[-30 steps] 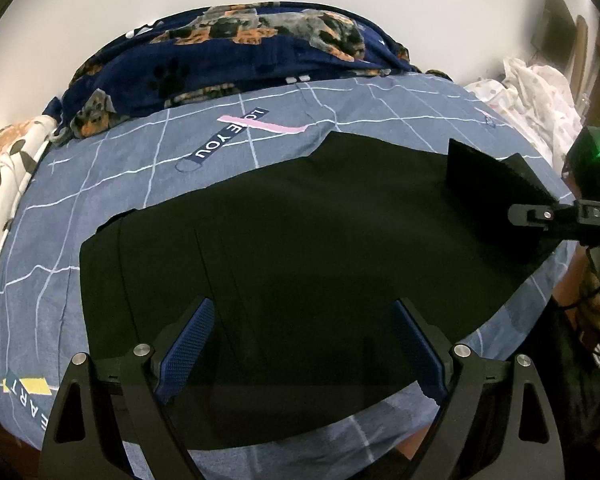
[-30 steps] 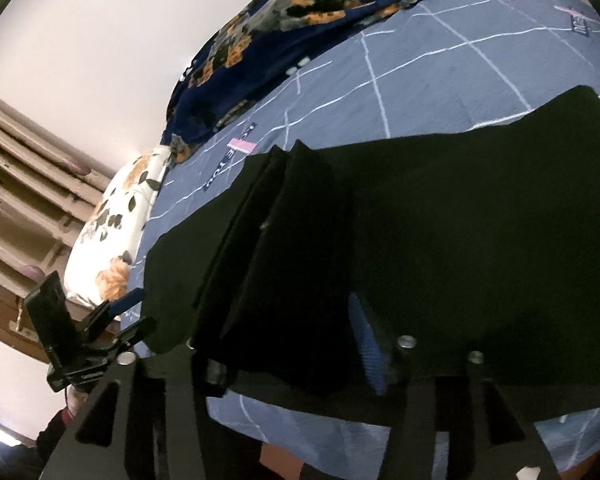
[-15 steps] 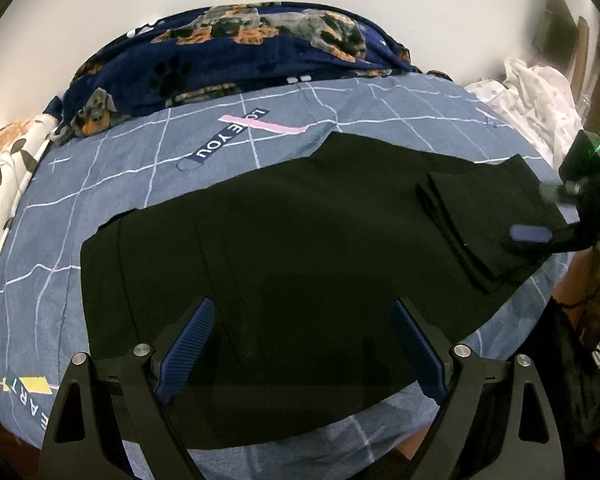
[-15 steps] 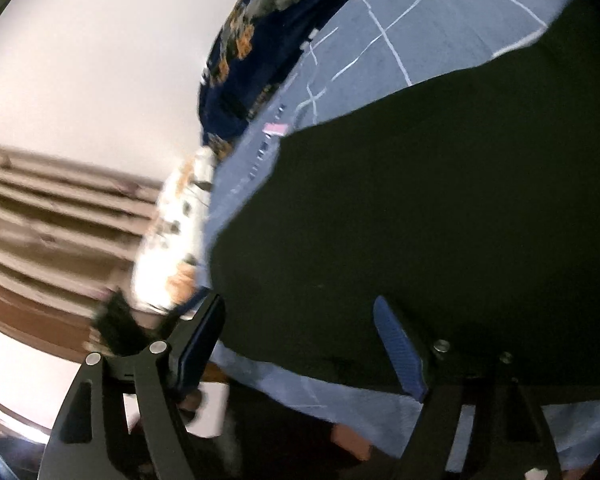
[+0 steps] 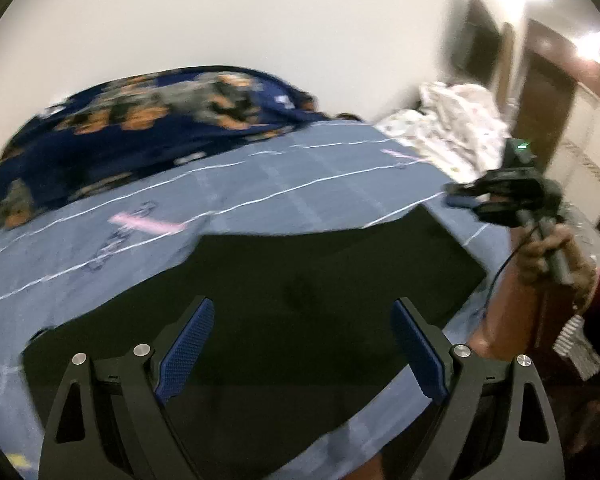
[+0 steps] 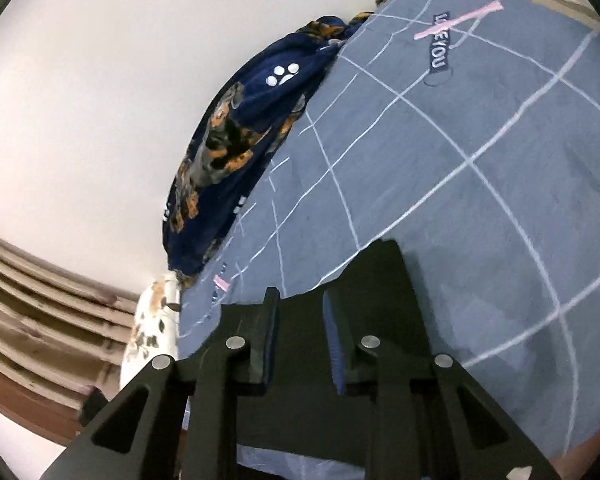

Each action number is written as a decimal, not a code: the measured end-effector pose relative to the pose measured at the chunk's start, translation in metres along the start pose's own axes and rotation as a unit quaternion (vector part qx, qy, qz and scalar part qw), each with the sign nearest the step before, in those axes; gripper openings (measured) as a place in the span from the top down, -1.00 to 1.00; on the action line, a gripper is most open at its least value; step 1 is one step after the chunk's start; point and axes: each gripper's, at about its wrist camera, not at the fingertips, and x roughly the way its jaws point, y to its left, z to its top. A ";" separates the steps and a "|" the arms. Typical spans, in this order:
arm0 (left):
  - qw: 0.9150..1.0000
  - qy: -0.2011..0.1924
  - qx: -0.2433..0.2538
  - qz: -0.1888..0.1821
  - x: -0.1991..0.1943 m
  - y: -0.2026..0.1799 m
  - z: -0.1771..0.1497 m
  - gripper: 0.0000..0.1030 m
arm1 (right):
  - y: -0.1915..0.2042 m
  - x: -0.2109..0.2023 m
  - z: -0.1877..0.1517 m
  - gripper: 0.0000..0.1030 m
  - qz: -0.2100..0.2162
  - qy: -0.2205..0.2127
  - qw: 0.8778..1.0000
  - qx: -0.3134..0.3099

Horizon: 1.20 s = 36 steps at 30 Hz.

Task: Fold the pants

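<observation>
Nearest, the left gripper (image 5: 302, 346) is hovering wide apart and empty over the black pants (image 5: 284, 292), which are lying flat on the blue bedsheet (image 5: 320, 176), while farther off the right gripper (image 6: 302, 344) is narrowing, gripping nothing, apparently between folds.

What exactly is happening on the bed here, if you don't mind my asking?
A person is folding black pants on a blue grid-patterned bedsheet, holding a two-finger tool in each hand. The left tool hovers open over the pants, gripping nothing. The right tool is narrowed but not fully shut, with black fabric around its fingers; whether it grips the cloth is unclear. A navy dog-print blanket lies bunched along the far edge by the wall.
</observation>
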 end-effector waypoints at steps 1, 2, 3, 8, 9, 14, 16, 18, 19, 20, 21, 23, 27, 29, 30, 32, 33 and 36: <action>1.000 0.000 0.002 -0.015 0.011 -0.009 0.007 -0.74 | -0.001 0.004 0.003 0.57 -0.004 0.005 1.000 -0.005; 1.000 -0.001 0.003 -0.026 0.019 -0.016 0.011 -0.74 | -0.001 0.012 0.005 0.57 -0.008 0.011 1.000 -0.009; 0.999 -0.001 0.007 -0.039 0.031 -0.023 0.015 -0.74 | -0.004 0.017 0.010 0.57 -0.008 0.015 1.000 -0.008; 0.997 0.043 0.014 -0.056 0.082 -0.043 0.015 -0.74 | -0.028 0.038 0.009 0.58 -0.024 0.041 0.999 0.009; 0.997 0.055 0.017 -0.054 0.092 -0.045 0.012 -0.74 | -0.034 0.040 0.007 0.58 -0.029 0.042 0.999 0.012; 0.994 0.095 -0.007 -0.055 0.118 -0.039 -0.005 -0.74 | -0.070 0.039 -0.001 1.00 -0.007 0.033 0.997 0.068; 0.992 0.107 -0.022 -0.055 0.124 -0.036 -0.011 -0.74 | -0.078 0.038 -0.002 1.00 0.011 0.033 0.996 0.085; 0.992 0.113 -0.031 -0.056 0.127 -0.033 -0.014 -0.74 | -0.078 0.036 0.000 1.00 0.019 0.035 0.995 0.095; 0.991 0.113 -0.032 -0.055 0.127 -0.033 -0.015 -0.74 | -0.078 0.031 0.000 0.94 0.032 0.029 0.994 0.100; 0.992 0.113 -0.031 -0.053 0.128 -0.033 -0.015 -0.74 | -0.076 0.026 0.000 0.78 0.045 0.023 0.994 0.101; 0.992 0.112 -0.029 -0.049 0.128 -0.034 -0.014 -0.74 | -0.072 0.020 0.000 0.78 0.054 0.020 0.994 0.096; 0.992 0.112 -0.025 -0.046 0.128 -0.034 -0.014 -0.74 | -0.064 0.007 -0.004 0.78 0.084 0.029 0.994 0.071; 0.992 0.115 -0.025 -0.041 0.131 -0.033 -0.014 -0.74 | -0.058 -0.020 -0.035 0.77 0.124 0.056 0.991 0.020; 0.992 0.115 -0.026 -0.039 0.132 -0.033 -0.015 -0.74 | -0.061 -0.028 -0.052 0.77 0.121 0.066 0.990 0.004; 0.992 0.115 -0.025 -0.037 0.132 -0.034 -0.016 -0.74 | -0.063 -0.030 -0.061 0.77 0.120 0.074 0.990 0.000; 0.993 0.116 -0.019 -0.032 0.133 -0.035 -0.016 -0.74 | -0.069 -0.027 -0.074 0.78 0.104 0.083 0.991 -0.001; 0.993 0.116 -0.015 -0.028 0.133 -0.036 -0.017 -0.74 | -0.075 -0.024 -0.080 0.81 0.094 0.083 0.992 0.001; 0.993 0.119 -0.011 -0.021 0.134 -0.037 -0.018 -0.74 | -0.096 -0.021 -0.090 1.00 0.104 0.067 0.992 0.034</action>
